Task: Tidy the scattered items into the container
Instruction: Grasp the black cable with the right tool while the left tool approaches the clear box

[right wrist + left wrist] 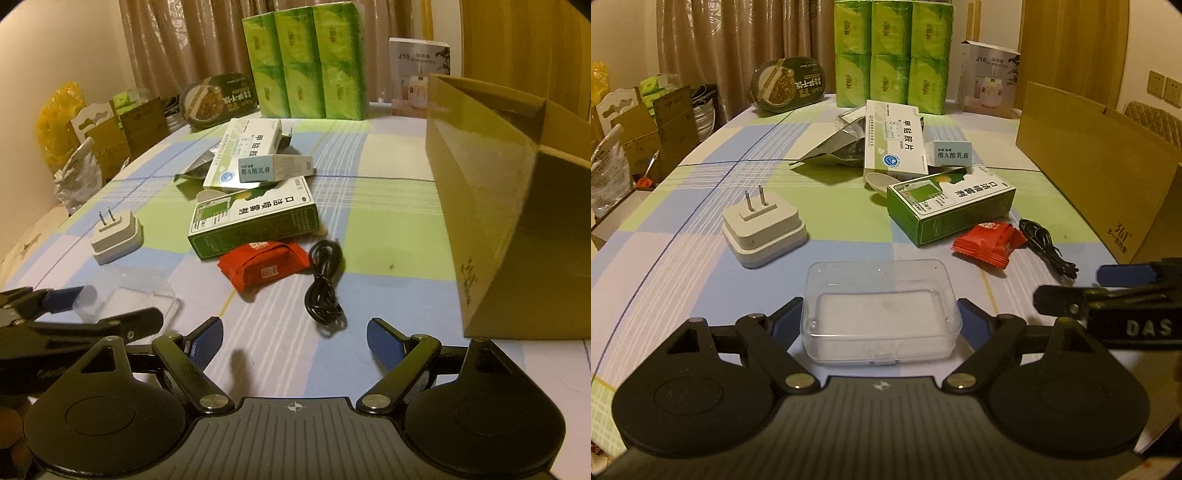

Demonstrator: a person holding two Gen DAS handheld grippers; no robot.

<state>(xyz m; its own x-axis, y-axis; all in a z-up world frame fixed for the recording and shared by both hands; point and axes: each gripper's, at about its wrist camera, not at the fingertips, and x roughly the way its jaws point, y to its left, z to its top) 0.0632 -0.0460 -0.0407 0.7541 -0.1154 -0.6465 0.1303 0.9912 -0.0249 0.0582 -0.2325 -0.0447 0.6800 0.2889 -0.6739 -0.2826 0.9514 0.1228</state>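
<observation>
The cardboard container (491, 206) stood at the desk's right side; its interior was not visible. Plug adapter (764, 230), medicine boxes (951, 203), red packet (988, 242) and cable (325, 284) remained scattered. Left gripper (881, 321) jaws bracketed the clear case (881, 314), contact uncertain; right gripper (295, 341) jaws were open, empty.

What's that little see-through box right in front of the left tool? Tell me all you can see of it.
The clear plastic box is a small rectangular case with rounded corners, a hinged lid that looks closed and a small latch tab on its near edge. It looks empty. It lies flat on the checked tablecloth, between the open jaws of the left gripper; whether the blue pads touch its sides is unclear. The white plug adapter lies apart, behind it to the left.
</observation>
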